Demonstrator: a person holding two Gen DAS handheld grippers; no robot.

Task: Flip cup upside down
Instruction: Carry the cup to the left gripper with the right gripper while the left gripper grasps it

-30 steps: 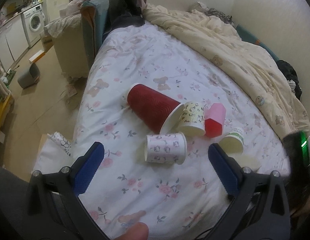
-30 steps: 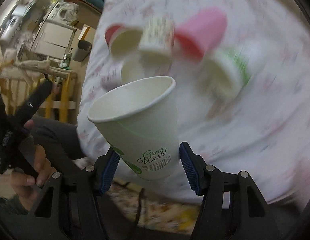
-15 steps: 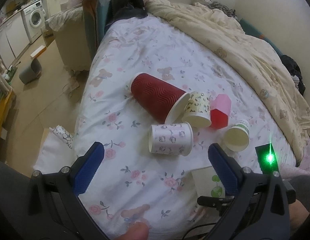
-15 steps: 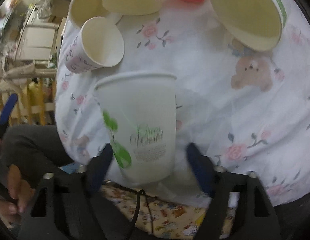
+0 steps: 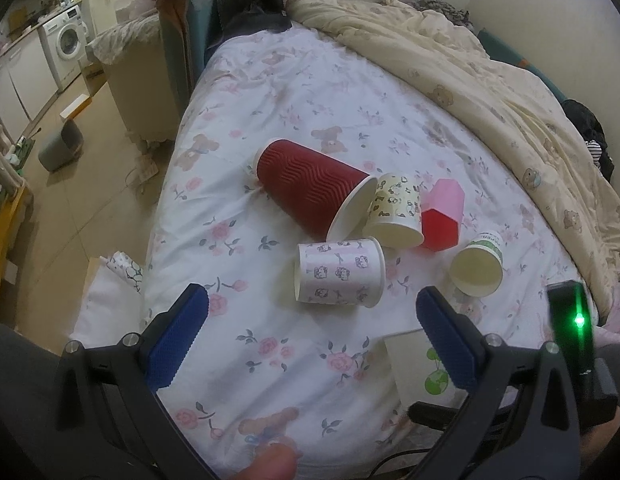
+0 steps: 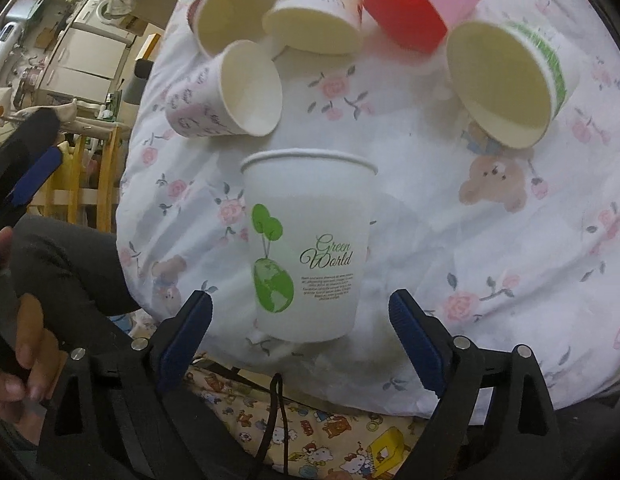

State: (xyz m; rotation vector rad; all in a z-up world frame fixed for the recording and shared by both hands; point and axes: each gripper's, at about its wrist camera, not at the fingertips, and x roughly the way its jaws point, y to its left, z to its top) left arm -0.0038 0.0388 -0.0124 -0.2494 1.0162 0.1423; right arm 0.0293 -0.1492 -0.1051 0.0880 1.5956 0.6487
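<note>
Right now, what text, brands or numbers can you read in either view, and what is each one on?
"Green World": on the white cup standing between the open fingers of the right tool.
Small print under that logo: too small to read.
"PAPER": on the green-banded cup lying on its side; the rest of its label is unreadable.
The other cups carry only patterns or plain colour.

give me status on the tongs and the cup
Both tongs open: left holds nothing, right straddling the white cup, not touching. Cup rim toward the bed, base near camera. Five loose cups beyond, clear of it.
</note>
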